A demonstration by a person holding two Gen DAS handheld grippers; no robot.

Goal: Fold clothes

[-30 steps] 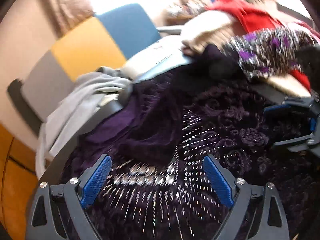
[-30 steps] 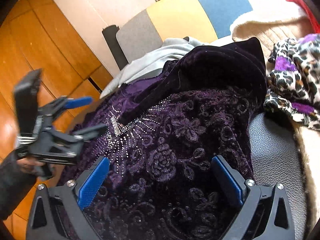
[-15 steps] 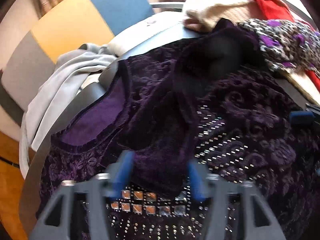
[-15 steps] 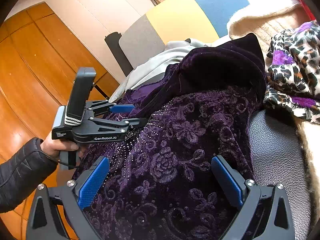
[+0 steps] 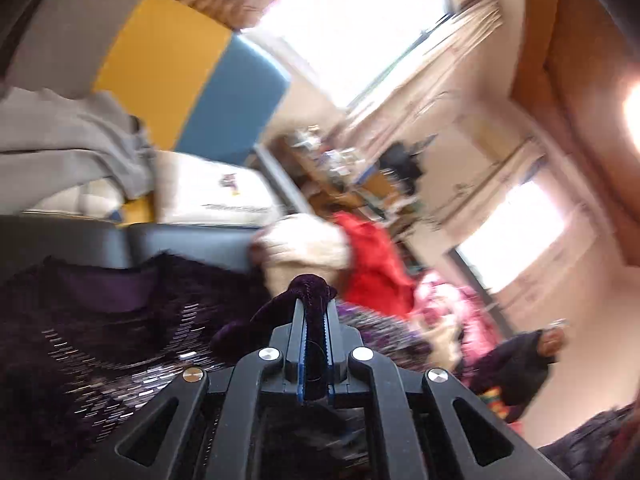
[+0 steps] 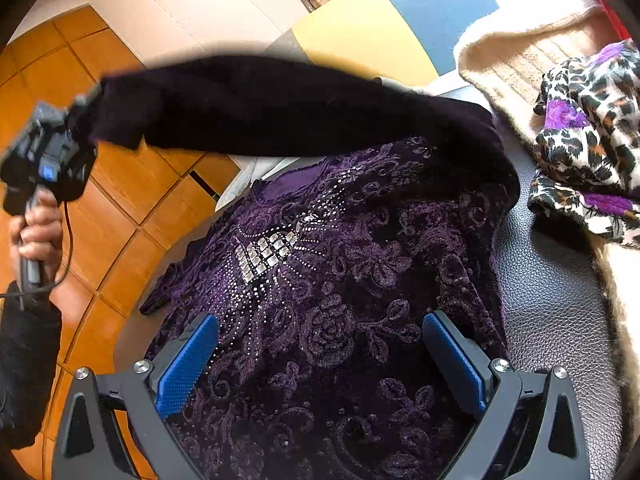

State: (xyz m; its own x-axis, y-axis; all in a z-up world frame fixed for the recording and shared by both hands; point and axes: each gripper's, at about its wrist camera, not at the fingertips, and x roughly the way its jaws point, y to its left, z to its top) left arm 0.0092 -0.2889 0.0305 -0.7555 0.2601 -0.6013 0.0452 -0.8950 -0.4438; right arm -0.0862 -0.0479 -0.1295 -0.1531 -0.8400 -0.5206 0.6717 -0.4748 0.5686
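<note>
A dark purple velvet top (image 6: 360,280) with a rhinestone front lies spread on a black leather seat (image 6: 552,320). Its sleeve (image 6: 260,108) is stretched up and to the left, away from the body. My left gripper (image 5: 313,312) is shut on the sleeve's end (image 5: 310,286); in the right wrist view it shows as a blurred left gripper (image 6: 76,120) held high by a hand (image 6: 36,228). My right gripper (image 6: 320,344) stands open low over the top's lower front, nothing between its blue pads (image 6: 184,364).
A cream knit (image 6: 520,52), a leopard-print garment (image 6: 588,140) and a red garment (image 5: 372,264) are piled to the right. A grey garment (image 5: 68,140) hangs over the grey, yellow and blue seat back (image 5: 168,72). Orange tiled floor (image 6: 120,220) lies to the left.
My left gripper closed on the sleeve that lay across the top's chest, then lifted and rolled, pulling it up and out to the left. The right gripper stayed put.
</note>
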